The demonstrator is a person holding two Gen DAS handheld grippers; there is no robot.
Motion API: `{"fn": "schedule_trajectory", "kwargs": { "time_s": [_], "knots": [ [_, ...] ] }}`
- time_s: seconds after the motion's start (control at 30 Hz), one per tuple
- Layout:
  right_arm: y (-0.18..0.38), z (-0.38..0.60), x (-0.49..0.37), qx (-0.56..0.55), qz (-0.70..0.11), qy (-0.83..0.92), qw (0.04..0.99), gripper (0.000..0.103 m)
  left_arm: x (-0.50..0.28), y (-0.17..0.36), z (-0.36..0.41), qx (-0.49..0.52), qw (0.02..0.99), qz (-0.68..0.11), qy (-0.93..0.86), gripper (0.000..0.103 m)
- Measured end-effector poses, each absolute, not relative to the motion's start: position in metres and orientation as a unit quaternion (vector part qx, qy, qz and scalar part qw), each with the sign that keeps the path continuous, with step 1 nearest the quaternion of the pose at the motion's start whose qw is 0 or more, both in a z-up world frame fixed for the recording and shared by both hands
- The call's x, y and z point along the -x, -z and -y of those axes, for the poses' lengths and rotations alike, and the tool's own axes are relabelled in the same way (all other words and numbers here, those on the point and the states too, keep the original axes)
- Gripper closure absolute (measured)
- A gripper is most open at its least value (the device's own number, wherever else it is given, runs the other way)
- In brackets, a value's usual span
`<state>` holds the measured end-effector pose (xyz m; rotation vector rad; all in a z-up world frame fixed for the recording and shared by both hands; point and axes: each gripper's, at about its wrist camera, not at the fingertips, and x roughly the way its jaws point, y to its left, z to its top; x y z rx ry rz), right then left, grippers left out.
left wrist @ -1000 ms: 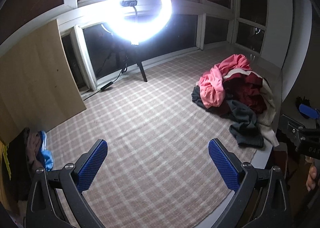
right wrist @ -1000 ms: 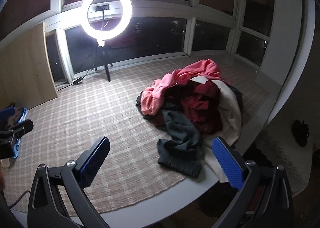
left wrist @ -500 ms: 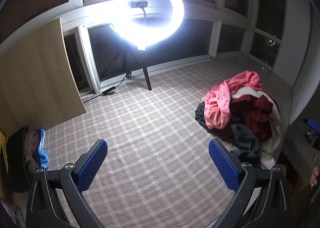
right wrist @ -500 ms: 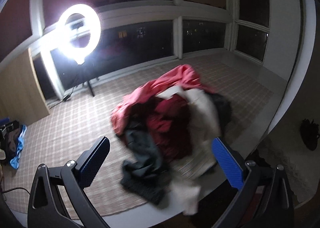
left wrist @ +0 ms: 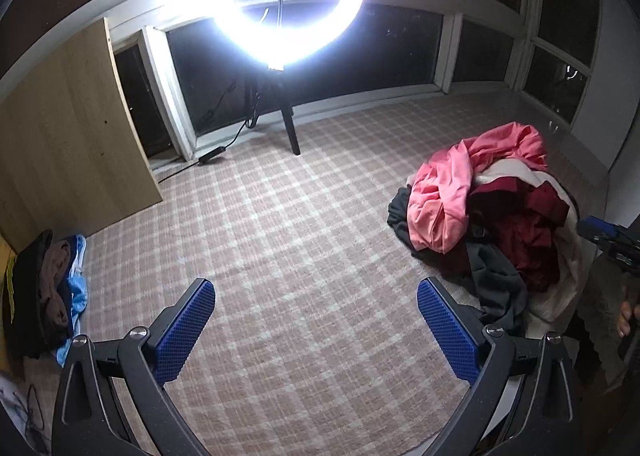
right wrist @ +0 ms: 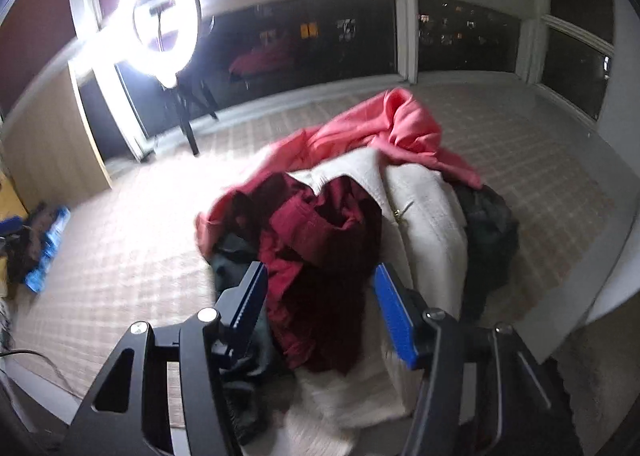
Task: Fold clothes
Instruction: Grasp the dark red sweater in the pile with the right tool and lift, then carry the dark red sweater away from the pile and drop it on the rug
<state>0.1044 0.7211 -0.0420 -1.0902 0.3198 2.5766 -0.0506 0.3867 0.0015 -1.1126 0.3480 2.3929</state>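
Clothes for folding lie in a loose heap [right wrist: 360, 216] on the right part of the checked pink-and-cream woven mat [left wrist: 280, 256], near its front edge.

Right gripper [right wrist: 320, 308]: black frame, blue ribbed pads, jaws closing. The dark red crumpled garment [right wrist: 320, 256] sits between the pads at the near side of the heap; whether the pads already press on it cannot be told, the view being blurred. Beside it lie a cream knitted garment [right wrist: 424, 224], a salmon-pink garment [right wrist: 380, 132] draped over the top, and dark grey-green pieces [right wrist: 488, 228] at either flank.

Left gripper [left wrist: 316, 320]: jaws spread wide, nothing between them, poised above bare mat left of the heap.

A white ring light on a black tripod [left wrist: 290, 0] stands at the far side of the mat. A small stack of dark and blue clothes [left wrist: 56, 296] lies at the left edge.

Recommendation: take one layer of the dark red garment only, near an edge or seam, so the cream piece beneath is not dragged along. Lift clear of the heap, then bring it to the open mat, where the left gripper can take a second corner.
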Motion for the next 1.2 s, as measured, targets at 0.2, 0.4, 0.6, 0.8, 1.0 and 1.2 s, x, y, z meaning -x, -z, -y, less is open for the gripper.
{"fn": "schedule_trajectory", "kwargs": {
  "time_s": [0.2,0.4,0.6,0.8,1.0,1.2],
  "knots": [
    [0.067,-0.732,-0.065,0.415,-0.055,-0.892,0.172,0.041,0.053,0.01,-0.384,0.427,0.211,-0.133,-0.869,0.001],
    [0.054,-0.758,-0.071,0.383,-0.131,-0.905,0.131,0.093,0.055,0.019,-0.374,0.445,0.193,-0.13,-0.865,0.001],
    [-0.017,-0.754,-0.104,0.301,-0.162,-0.931,0.128,0.096,0.052,0.017,-0.369,0.44,0.208,-0.143,-0.862,0.001],
    [-0.102,-0.692,-0.108,0.237,-0.106,-0.961,0.099,0.096,0.053,0.002,-0.349,0.42,0.228,-0.128,-0.869,0.001],
    [-0.173,-0.608,-0.085,0.164,-0.045,-0.984,0.056,0.097,0.054,-0.015,-0.302,0.396,0.223,-0.11,-0.884,0.001],
    [-0.247,-0.554,-0.07,0.083,-0.048,-0.995,-0.004,0.097,0.063,-0.029,-0.232,0.383,0.191,-0.082,-0.9,0.001]
  ]
}}
